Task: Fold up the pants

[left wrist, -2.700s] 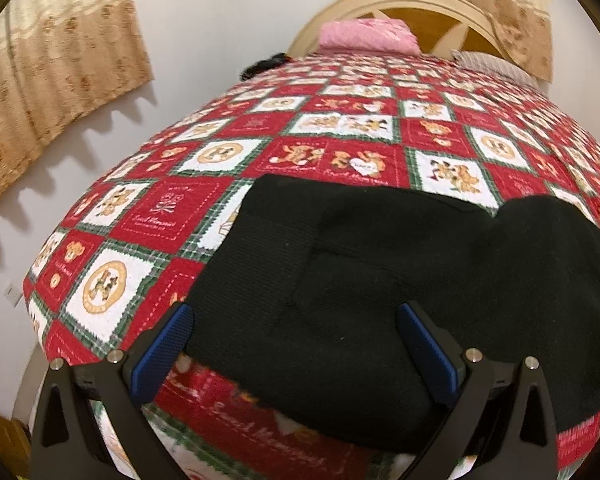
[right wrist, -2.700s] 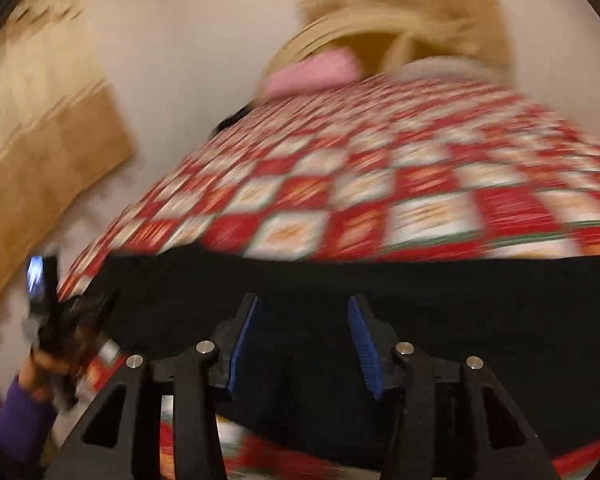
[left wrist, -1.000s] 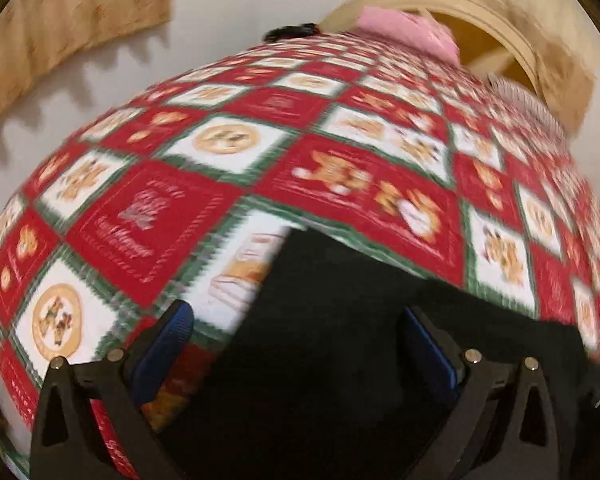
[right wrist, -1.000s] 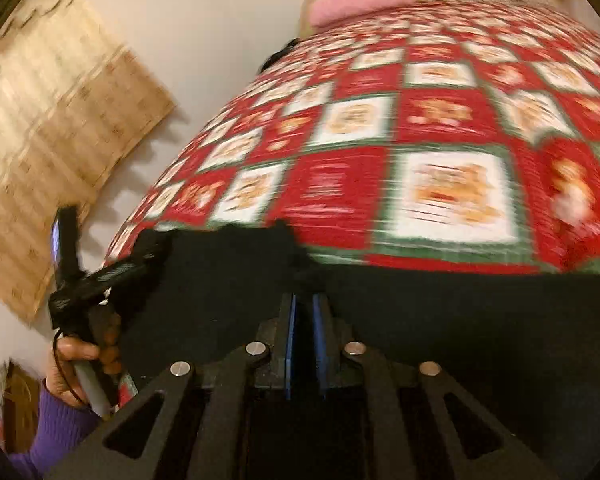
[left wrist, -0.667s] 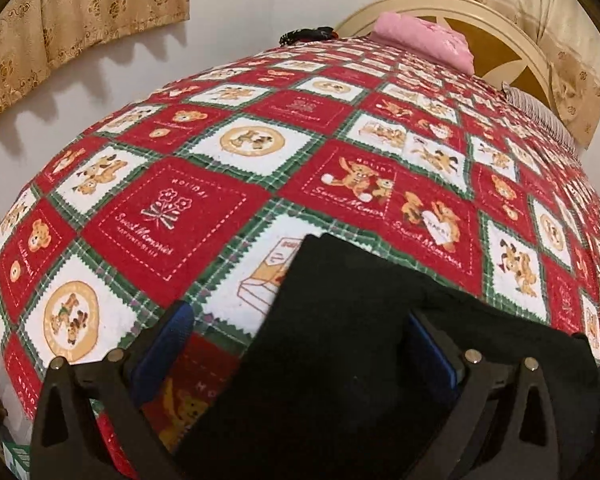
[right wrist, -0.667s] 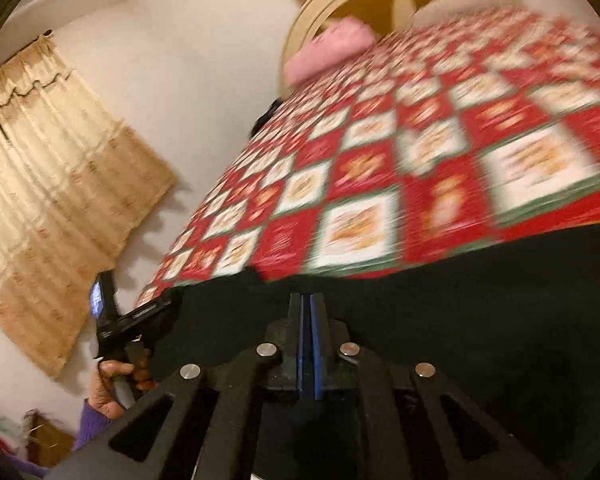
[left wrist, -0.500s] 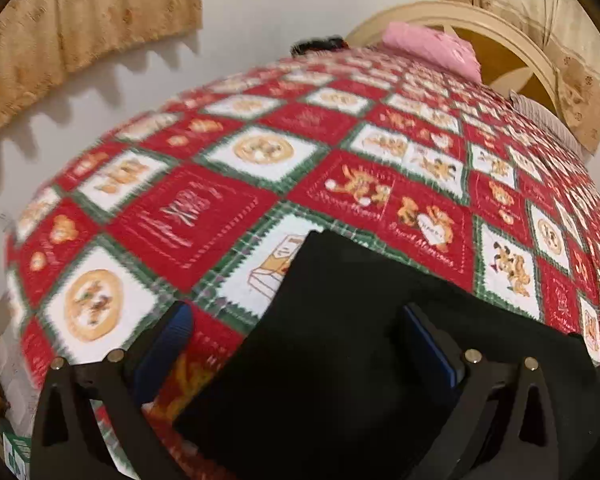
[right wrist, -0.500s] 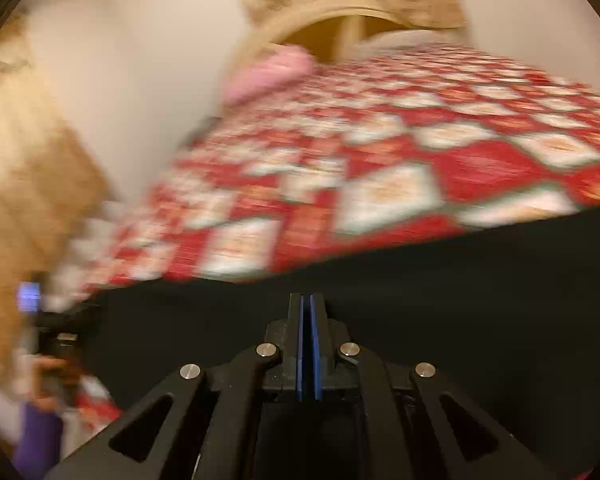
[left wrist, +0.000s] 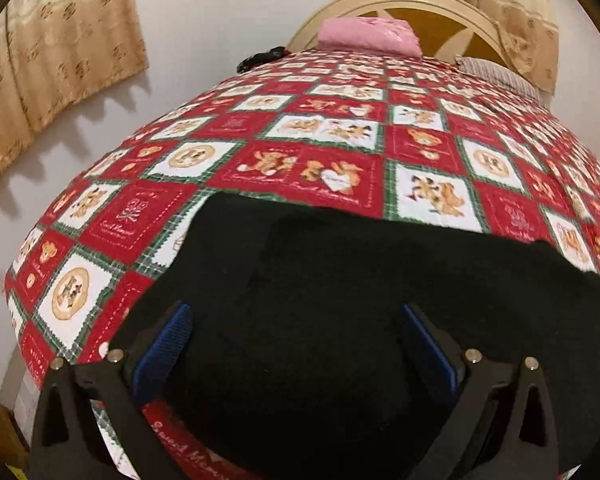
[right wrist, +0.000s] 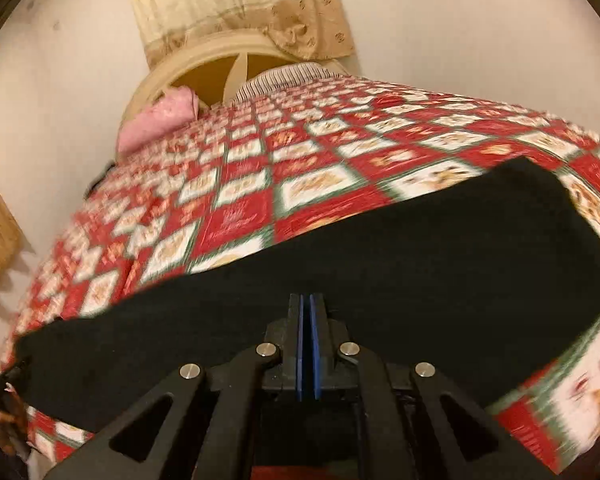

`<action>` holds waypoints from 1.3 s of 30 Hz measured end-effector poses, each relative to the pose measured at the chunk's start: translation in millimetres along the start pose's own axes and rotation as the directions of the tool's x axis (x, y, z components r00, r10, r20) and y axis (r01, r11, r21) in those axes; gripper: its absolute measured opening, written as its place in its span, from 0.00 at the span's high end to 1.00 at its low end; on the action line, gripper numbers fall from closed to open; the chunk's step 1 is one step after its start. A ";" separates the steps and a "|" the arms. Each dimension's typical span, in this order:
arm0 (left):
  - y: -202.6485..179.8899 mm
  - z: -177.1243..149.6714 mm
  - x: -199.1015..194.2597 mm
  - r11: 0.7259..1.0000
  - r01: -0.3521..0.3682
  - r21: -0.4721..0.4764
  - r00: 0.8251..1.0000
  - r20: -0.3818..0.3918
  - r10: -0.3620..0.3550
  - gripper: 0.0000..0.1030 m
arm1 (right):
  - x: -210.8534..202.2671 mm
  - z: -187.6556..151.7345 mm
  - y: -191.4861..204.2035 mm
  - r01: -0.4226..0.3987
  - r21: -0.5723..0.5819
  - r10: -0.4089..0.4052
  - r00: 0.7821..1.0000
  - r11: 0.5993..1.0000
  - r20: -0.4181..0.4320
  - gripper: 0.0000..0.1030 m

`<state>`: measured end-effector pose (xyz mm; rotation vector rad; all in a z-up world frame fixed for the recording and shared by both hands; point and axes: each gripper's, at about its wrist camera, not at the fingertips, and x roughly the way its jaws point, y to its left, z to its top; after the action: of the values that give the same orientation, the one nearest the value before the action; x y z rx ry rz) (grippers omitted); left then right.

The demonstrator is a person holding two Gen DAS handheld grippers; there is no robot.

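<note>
Red quilt (left wrist: 308, 172) w/ black pants (left wrist: 340, 300) along near edge.

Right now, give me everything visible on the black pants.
The black pants are plain, dark, matte fabric with no visible detail. They lie flat across the near end of the quilted red, white and green bedspread, spread wide in a long band in the right wrist view. The left tongs are open above one end, blue pads apart. The right tongs are shut over the near edge; whether fabric is pinched cannot be made out.
</note>
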<state>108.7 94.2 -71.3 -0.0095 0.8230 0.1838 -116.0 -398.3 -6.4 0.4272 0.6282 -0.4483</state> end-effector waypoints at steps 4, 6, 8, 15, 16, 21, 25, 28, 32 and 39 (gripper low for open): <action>-3.7 -2.4 0.1 1.000 -0.021 0.010 1.000 0.007 0.021 0.00 | -47.4 16.2 -53.8 0.160 0.095 -0.172 0.977 0.983 0.129 0.97; -5.2 -5.7 -2.6 1.000 -0.027 0.007 1.000 0.009 0.027 0.00 | -67.8 15.5 -78.9 0.132 0.192 -0.164 0.973 0.973 0.163 0.97; -6.5 -7.6 -3.5 0.999 -0.033 0.002 0.999 0.009 0.033 0.00 | -84.3 10.5 -99.6 0.161 0.251 -0.209 0.961 0.954 0.179 0.96; -11.0 -11.2 -6.8 0.998 -0.058 0.002 0.998 0.015 0.058 0.00 | -81.1 -6.7 -123.3 0.211 0.244 -0.249 0.959 0.947 0.136 0.96; -11.0 -11.4 -6.8 0.998 -0.057 0.002 0.998 0.016 0.057 0.00 | -80.5 -9.7 -124.9 0.194 0.243 -0.232 0.963 0.950 0.135 0.96; -11.0 -11.9 -7.2 0.998 -0.057 0.000 0.998 0.020 0.057 0.00 | -81.5 -13.3 -129.0 0.148 0.267 -0.191 0.971 0.952 0.143 0.86; -11.1 -12.1 -7.4 0.998 -0.058 0.000 0.998 0.021 0.058 0.00 | -92.7 -14.8 -126.7 0.177 0.258 -0.229 0.954 0.950 0.191 0.31; -11.0 -12.0 -7.3 0.998 -0.057 -0.001 0.998 0.020 0.057 0.00 | -91.3 -12.7 -121.6 0.204 0.227 -0.250 0.948 0.952 0.195 0.32; -11.2 -11.7 -7.3 0.998 -0.057 -0.001 0.998 0.020 0.057 0.00 | -77.6 -11.2 -119.4 0.216 0.204 -0.249 0.957 0.955 0.149 0.59; -11.3 -11.8 -7.3 0.998 -0.058 -0.002 0.998 0.020 0.058 0.00 | -68.3 -8.0 -112.1 0.289 0.132 -0.306 0.941 0.948 0.142 0.88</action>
<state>97.2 81.0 -74.8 0.0150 0.8038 0.2387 -227.0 -468.0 4.3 0.3958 0.5142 -0.8019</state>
